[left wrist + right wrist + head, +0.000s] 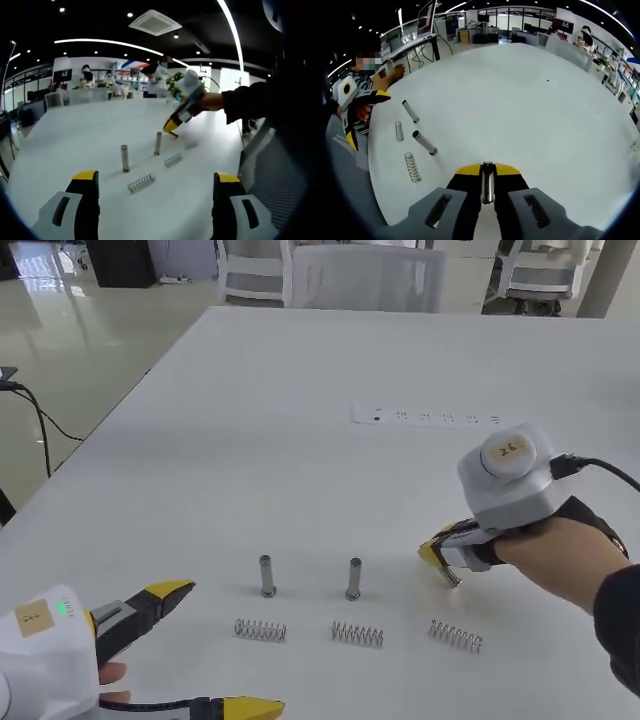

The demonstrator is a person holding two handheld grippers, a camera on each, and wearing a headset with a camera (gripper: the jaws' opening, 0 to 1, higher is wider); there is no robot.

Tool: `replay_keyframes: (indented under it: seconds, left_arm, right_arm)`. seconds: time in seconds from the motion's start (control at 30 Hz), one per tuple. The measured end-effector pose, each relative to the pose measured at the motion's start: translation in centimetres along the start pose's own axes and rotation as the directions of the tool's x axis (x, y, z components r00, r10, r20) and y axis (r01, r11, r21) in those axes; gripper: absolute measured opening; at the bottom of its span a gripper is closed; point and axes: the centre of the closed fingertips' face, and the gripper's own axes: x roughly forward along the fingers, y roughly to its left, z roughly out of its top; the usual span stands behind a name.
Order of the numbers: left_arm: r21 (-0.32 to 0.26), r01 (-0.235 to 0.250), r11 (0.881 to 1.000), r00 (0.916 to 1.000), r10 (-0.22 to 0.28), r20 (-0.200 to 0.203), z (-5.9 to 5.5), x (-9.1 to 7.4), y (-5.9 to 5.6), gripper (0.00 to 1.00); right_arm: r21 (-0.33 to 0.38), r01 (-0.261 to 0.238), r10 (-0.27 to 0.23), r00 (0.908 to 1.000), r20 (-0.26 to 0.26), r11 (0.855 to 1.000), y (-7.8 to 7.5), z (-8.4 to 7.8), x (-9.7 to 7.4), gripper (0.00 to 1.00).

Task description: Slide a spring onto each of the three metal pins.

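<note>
Pins first: one pin (pixel 266 576) and a second pin (pixel 354 579) stand upright on the bench (pixel 300 420), and our right gripper (pixel 487 170), at their three o'clock, clamps the third pin (pixel 487 187), we judge to stand it behind the last spring (pixel 455 636). The first spring (pixel 260 630) and the middle spring (pixel 357 634) lie flat, wire coils at their pins' six o'clock, unthreaded. Our left gripper (pixel 215 648) hovers wide open, empty, at eight o'clock.

Nothing here reads clearly. The round tan sticker (pixel 511 448) on top of the right gripper (pixel 447 562) carries dark marks too blurred to make out. So does the square tan sticker (pixel 35 616) on the left gripper (pixel 212 648), near left.
</note>
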Motion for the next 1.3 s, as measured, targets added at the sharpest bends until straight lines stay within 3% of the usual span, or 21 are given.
replay_keyframes:
  seconds: [1.3]
  left_arm:
    - [0.026,0.003,1.000,0.9999,-0.003,0.015,0.8,-0.3,-0.3,0.91]
  right_arm:
    - [-0.008,0.016,-0.016,0.9990,0.041,1.000,1.3,-0.8,-3.3,0.05]
